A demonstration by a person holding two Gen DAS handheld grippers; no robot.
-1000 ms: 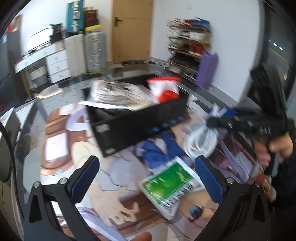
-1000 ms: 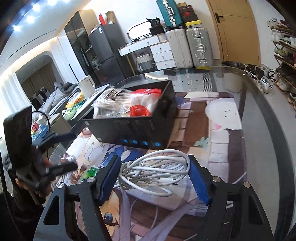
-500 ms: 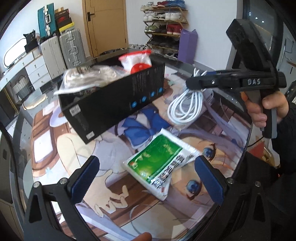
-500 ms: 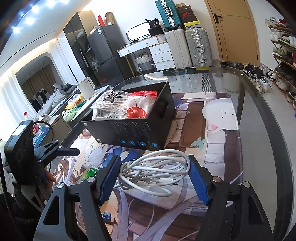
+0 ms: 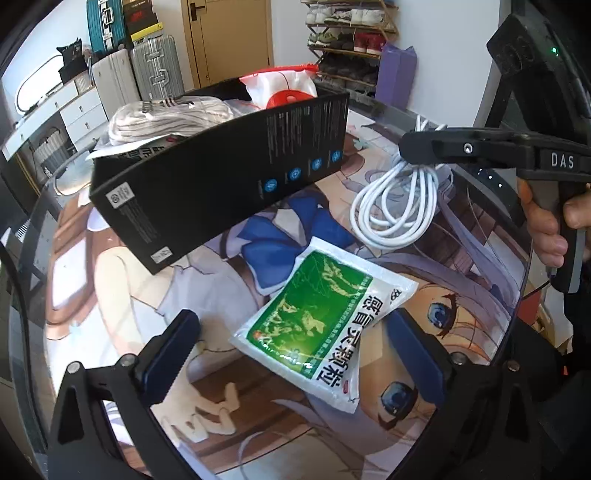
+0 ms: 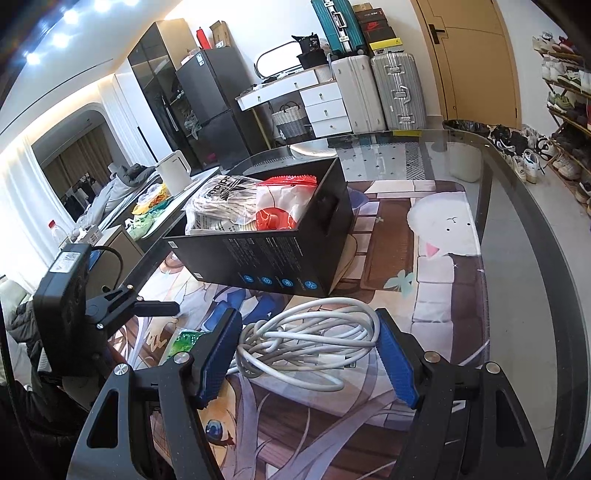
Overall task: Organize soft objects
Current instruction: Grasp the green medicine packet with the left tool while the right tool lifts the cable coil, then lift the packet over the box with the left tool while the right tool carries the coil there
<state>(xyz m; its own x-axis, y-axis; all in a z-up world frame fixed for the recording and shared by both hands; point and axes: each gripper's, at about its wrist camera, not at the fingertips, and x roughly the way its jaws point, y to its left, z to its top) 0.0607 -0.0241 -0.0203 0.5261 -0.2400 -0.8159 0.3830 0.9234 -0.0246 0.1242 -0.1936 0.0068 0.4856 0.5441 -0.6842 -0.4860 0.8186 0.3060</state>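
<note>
My left gripper [image 5: 295, 350] hangs over the table with its blue pads spread wide and nothing pressed between them. The green-and-white medicine sachet [image 5: 325, 325] lies flat on the mat in the gap; its right edge reaches the right finger [image 5: 417, 354], and I cannot tell whether they touch, while the left pad [image 5: 170, 354] stands well clear of it.

My right gripper [image 6: 308, 354] straddles the coiled white cable [image 6: 306, 343]. Its jaws stand apart, one blue pad on each side of the coil. The coil's loops come right up to both pads, but I cannot tell whether either pad presses on them; the cable rests on the mat. In the left wrist view my right hand [image 5: 546, 229] wraps the grey trigger handle, and the cable lies beneath the black fingers.

Just beyond both tools stands the black cardboard box [image 6: 280, 254], open at the top, on the illustrated anime mat [image 6: 436, 266] that covers the glass table [image 6: 524, 236]. Inside the box, a clear bag of grey striped socks [image 6: 221, 203] lies at the left and a red-and-white packet [image 6: 280, 206] beside it at the right; both rise above the rim. The sachet sits near the box's front wall, the cable off to the sachet's right.

Farther off, silver suitcases [image 6: 376, 92] stand by a wooden door [image 6: 472, 59], and a shoe rack [image 5: 351, 33] lines the wall.
</note>
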